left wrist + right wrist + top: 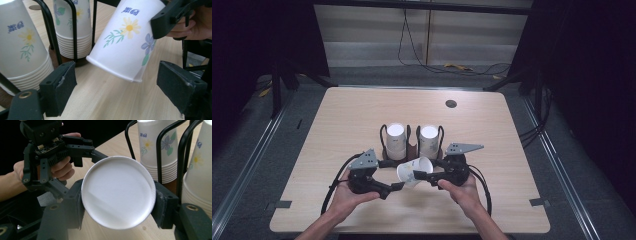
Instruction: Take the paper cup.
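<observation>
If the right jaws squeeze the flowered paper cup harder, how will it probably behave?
The paper cup, held tilted at its base end by the right gripper, looks thin-walled, so it would probably dent or go oval. It seems light, since a side grip carries it. Laid down on the table, its round tapered shape would likely roll in a curve.

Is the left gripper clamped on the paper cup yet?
No: in the left gripper view the left gripper stands with its jaws wide apart, and the paper cup, held by the right gripper, touches neither pad.
</observation>
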Demonstrator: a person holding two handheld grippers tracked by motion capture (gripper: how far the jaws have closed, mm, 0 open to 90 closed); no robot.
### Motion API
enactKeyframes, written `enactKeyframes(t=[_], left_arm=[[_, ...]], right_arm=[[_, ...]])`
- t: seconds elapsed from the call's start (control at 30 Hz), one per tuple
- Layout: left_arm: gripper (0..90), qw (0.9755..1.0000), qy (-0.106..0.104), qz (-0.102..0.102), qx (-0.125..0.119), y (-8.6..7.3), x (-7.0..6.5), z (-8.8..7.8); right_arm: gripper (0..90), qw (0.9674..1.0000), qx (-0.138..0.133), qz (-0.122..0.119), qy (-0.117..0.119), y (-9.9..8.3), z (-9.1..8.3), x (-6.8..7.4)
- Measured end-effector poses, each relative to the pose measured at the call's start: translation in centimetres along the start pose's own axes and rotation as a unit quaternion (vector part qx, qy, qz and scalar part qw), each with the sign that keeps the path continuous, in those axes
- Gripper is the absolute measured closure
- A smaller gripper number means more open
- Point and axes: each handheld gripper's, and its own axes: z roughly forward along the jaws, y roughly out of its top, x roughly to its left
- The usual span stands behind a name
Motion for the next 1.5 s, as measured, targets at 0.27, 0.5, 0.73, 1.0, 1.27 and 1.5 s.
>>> enactKeyframes(t=[0.27,0.5,0.73,1.0,1.27,1.5], left_arm=[[15.8,0.9999,-0.003,-0.009,-0.004,-0.5,0.2,0.3],[15.8,0.9998,-0.018,-0.003,0.006,-0.7,-0.1,0.9],[15.7,0.9997,-0.018,-0.015,0.003,-1.1,0.1,0.9],[15.6,0.9996,-0.023,-0.012,-0.002,-1.2,0.0,0.9],[17.5,0.9995,-0.03,-0.002,-0.004,-1.1,-0.1,0.8],[15.7,0.9997,-0.026,0.001,-0.005,-1.2,-0.2,0.9]], right_arm=[[37.9,0.9999,0.002,0.012,0.008,-0.3,0.9,0.0],[37.8,0.9992,-0.008,0.017,0.034,-0.3,1.0,0.1],[37.8,0.9989,-0.005,0.014,0.044,-0.3,1.1,0.3],[37.8,0.9987,-0.004,0.012,0.048,-0.3,1.3,0.4],[37.8,0.9983,-0.004,0.009,0.057,-0.2,1.5,0.7],[37.8,0.9982,-0.004,0.007,0.059,-0.2,1.5,0.7]])
